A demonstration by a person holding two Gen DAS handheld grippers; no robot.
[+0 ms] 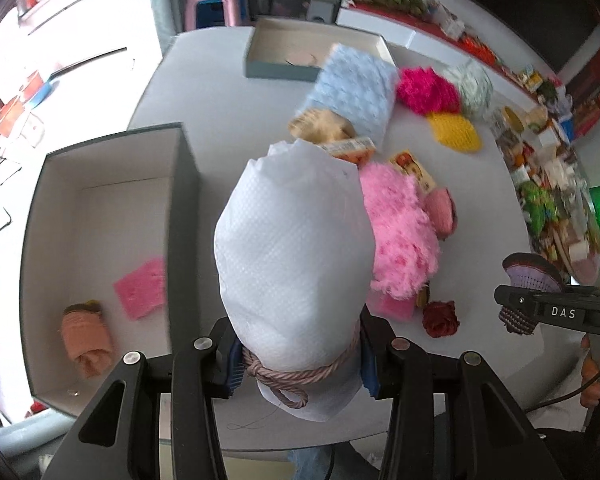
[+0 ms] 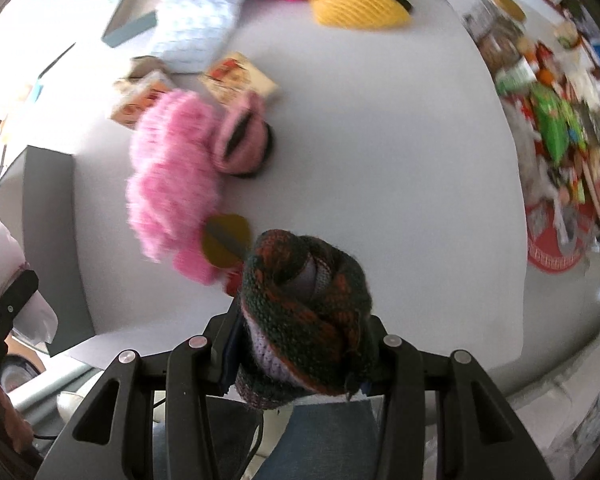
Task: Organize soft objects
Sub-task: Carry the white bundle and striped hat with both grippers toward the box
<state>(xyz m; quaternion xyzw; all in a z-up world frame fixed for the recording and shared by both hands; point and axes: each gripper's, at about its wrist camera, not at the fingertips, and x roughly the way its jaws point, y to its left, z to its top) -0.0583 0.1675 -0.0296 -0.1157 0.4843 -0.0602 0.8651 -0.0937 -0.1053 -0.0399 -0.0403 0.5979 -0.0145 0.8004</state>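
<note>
Beside the pink fluffy heap (image 2: 172,176), perhaps snack packets (image 2: 240,76) crowd the table (image 2: 380,160).

Black hand-held gripper (image 1: 300,360) with silver screws, blue pads.

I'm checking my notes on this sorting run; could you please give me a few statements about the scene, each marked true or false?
1. The left claw is shut on a white cloth bundle tied with pink cord. True.
2. The right claw is empty. False: it grips a dark green and orange knitted roll.
3. The open box nearest the left claw holds a pink sponge and a rolled peach cloth. True.
4. The fluffy pink item lies inside that box. False: it lies on the table.
</note>
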